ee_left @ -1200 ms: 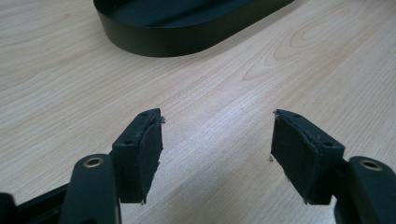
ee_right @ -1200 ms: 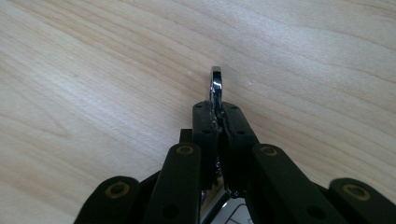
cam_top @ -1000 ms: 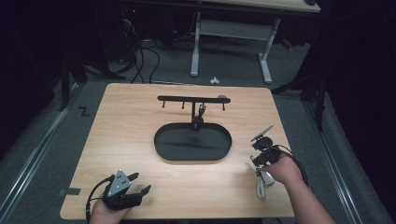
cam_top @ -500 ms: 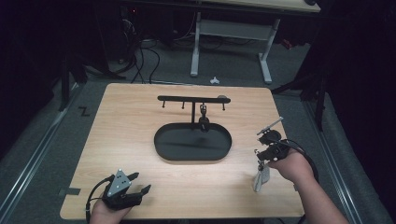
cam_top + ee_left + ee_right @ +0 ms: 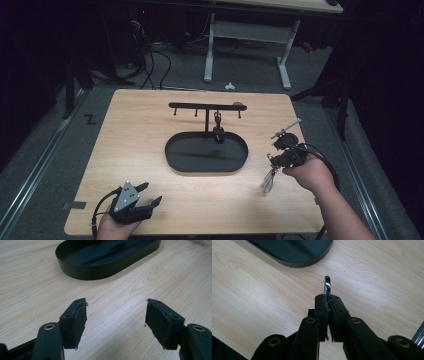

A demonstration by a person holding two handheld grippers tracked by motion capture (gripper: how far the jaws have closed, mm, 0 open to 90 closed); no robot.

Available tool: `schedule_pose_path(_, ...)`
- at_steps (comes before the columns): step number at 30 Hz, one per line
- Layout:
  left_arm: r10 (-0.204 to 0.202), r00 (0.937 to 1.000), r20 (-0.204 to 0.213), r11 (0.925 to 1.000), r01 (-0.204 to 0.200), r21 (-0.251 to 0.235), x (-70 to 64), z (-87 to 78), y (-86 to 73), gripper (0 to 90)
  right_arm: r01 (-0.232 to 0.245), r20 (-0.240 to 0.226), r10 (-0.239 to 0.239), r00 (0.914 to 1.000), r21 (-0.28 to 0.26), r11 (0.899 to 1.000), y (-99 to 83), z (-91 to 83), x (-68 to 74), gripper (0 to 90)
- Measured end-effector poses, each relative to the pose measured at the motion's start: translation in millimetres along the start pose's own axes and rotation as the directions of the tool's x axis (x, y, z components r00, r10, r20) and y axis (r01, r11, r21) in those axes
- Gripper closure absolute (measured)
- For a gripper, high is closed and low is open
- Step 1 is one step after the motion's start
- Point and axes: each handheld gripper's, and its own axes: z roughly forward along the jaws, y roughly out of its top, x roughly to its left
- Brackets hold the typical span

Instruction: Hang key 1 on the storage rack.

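Since a second ago my right gripper (image 5: 274, 159) has drifted right, toward the table's (image 5: 150, 150) edge. Its jaws are pinched tight on one shiny metal ring (image 5: 327, 285), held above the wood just right of the single black tray (image 5: 240, 162). My left gripper (image 5: 145, 196) rests near the front edge, jaws wide apart, holding nothing. One hook rack (image 5: 200, 106) stands behind the tray.

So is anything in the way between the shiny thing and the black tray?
Nothing visible. The right gripper is shut on the shiny metal piece, and bare table lies between it and the tray. The rack stands at the tray's far side.
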Motion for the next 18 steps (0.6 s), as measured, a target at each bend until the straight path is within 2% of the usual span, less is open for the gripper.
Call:
schedule_pose_path(12, -0.011, 0.9999, 0.000, 0.9999, 0.011, 0.001, 1.3, 0.8, -0.7, 33.5, 0.021, 0.011, -0.020, 0.9997, -0.031, 0.999, 14.6, -12.4, 6.6, 86.0)
schedule_pose_path(18, -0.005, 1.0000, 0.004, 1.0000, 0.005, 0.003, -0.1, 1.8, 0.8, 33.6, 0.053, 0.014, -0.052, 0.9985, -0.046, 0.998, 29.7, -18.6, 15.0, 86.0)
